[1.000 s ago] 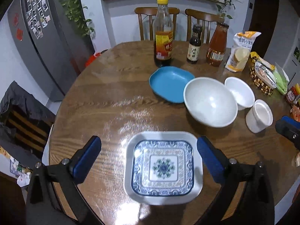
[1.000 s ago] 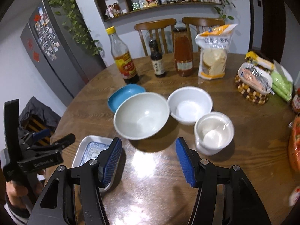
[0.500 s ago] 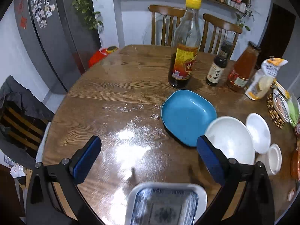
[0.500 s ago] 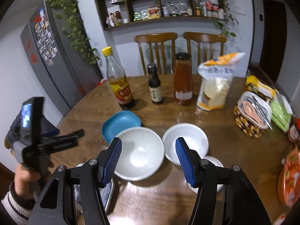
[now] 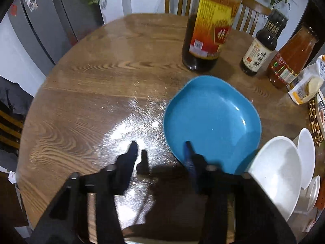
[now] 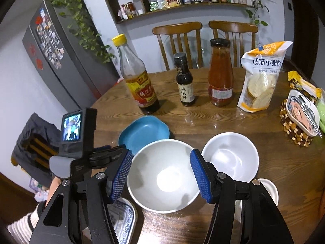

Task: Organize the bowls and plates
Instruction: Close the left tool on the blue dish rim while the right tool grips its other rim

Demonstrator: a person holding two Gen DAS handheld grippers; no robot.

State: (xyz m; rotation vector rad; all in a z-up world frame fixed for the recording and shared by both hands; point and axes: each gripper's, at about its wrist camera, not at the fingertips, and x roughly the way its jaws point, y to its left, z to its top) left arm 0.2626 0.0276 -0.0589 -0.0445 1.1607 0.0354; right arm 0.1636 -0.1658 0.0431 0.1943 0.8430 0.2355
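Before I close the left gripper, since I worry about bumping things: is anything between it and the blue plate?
Nothing visible is. The left gripper is open at the blue plate's near edge, one finger already over its rim. The large white bowl sits beside the plate, to the right, not between.

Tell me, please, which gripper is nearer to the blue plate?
Left. The left gripper is at the blue plate's near rim, one finger over it. The right gripper hangs over the big white bowl, nearer the person than the plate.
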